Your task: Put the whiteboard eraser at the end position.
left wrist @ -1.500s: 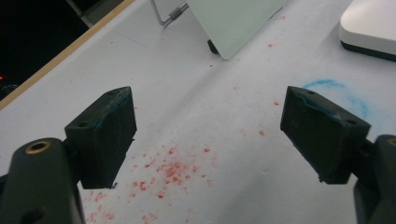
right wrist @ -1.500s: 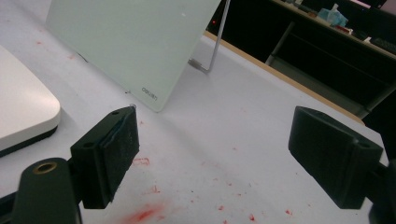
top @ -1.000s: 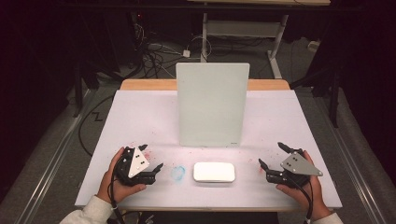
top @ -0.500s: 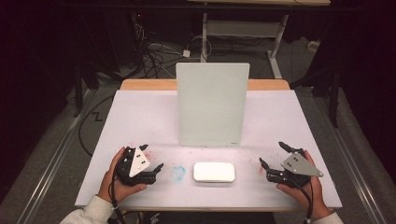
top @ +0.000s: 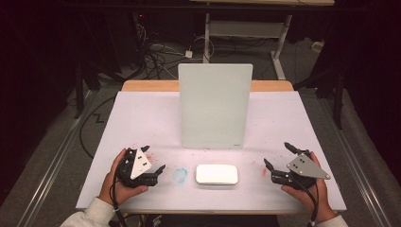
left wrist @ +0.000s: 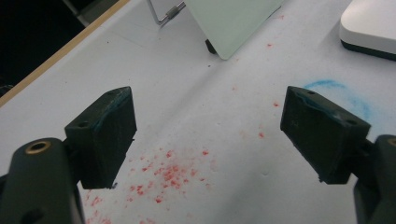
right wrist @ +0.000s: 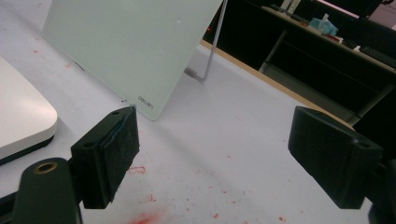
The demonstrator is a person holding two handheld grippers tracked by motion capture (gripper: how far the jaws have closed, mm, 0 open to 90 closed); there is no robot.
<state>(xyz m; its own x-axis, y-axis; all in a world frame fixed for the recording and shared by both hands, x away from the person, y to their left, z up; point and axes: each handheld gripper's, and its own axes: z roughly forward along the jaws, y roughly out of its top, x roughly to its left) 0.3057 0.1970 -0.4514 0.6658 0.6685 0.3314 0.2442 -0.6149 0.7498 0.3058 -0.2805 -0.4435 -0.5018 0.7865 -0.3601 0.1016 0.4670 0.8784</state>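
Note:
A pale green board (top: 215, 106) stands upright on a wire stand in the middle of the white table (top: 142, 118). In front of it lies a flat white block with rounded corners (top: 216, 174). My left gripper (top: 152, 160) rests open at the near left, held in a hand, nothing between its jaws. My right gripper (top: 279, 155) rests open at the near right, also empty. In the left gripper view the open left gripper (left wrist: 208, 133) faces the board (left wrist: 229, 21) and the block (left wrist: 371, 23). In the right gripper view the open right gripper (right wrist: 212, 154) faces the board (right wrist: 126, 46); the block (right wrist: 21, 121) lies at left.
A blue chalk-like smudge (top: 180, 175) marks the table left of the block, and red specks (left wrist: 168, 172) are scattered near both grippers. The board's wire stand (right wrist: 205, 70) props it from behind. Cables and a table frame lie on the dark floor beyond.

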